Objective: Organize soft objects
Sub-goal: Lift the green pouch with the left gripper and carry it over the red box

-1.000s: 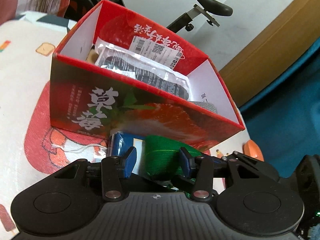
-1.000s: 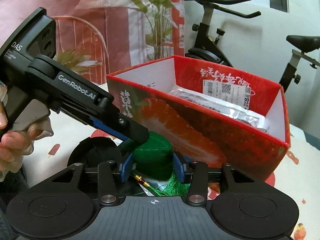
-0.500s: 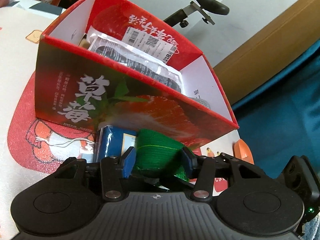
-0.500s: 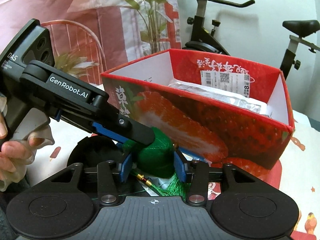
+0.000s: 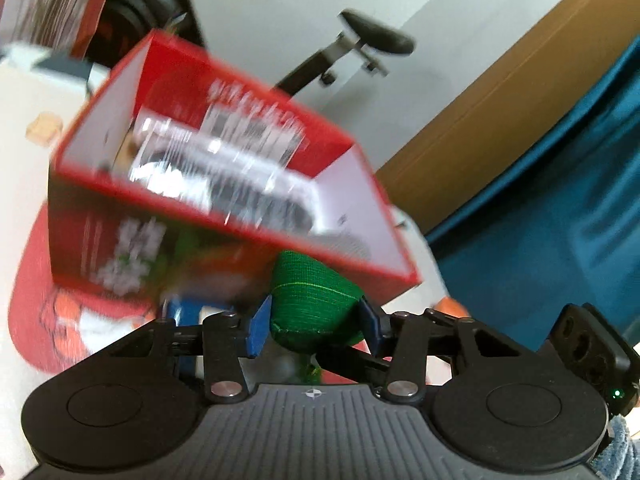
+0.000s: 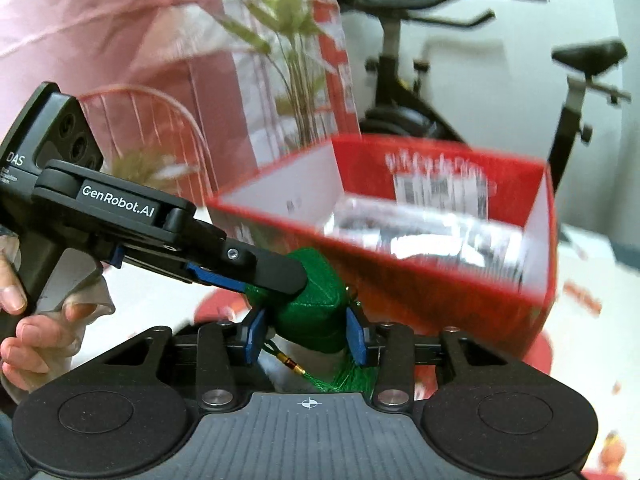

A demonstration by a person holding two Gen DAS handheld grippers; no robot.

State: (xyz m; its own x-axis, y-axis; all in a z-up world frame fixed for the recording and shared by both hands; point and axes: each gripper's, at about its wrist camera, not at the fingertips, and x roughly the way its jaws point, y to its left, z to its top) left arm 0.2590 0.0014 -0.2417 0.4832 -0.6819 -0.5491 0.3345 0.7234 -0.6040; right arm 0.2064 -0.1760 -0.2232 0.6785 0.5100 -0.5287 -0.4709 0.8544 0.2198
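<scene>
Nearest, one green mesh pouch (image 5: 316, 308) with a tassel (image 6: 344, 380) sits clamped between both pairs of blue-padded fingers: the left gripper (image 5: 314, 322) and the right gripper (image 6: 306, 332) each pinch its sides, holding it above the printed cloth (image 5: 32, 264). Just behind stands one red strawberry box (image 6: 420, 280), open-topped, with blurred plastic-wrapped packets (image 6: 420, 228) inside. Farther back is one exercise bike (image 6: 400, 92).
</scene>
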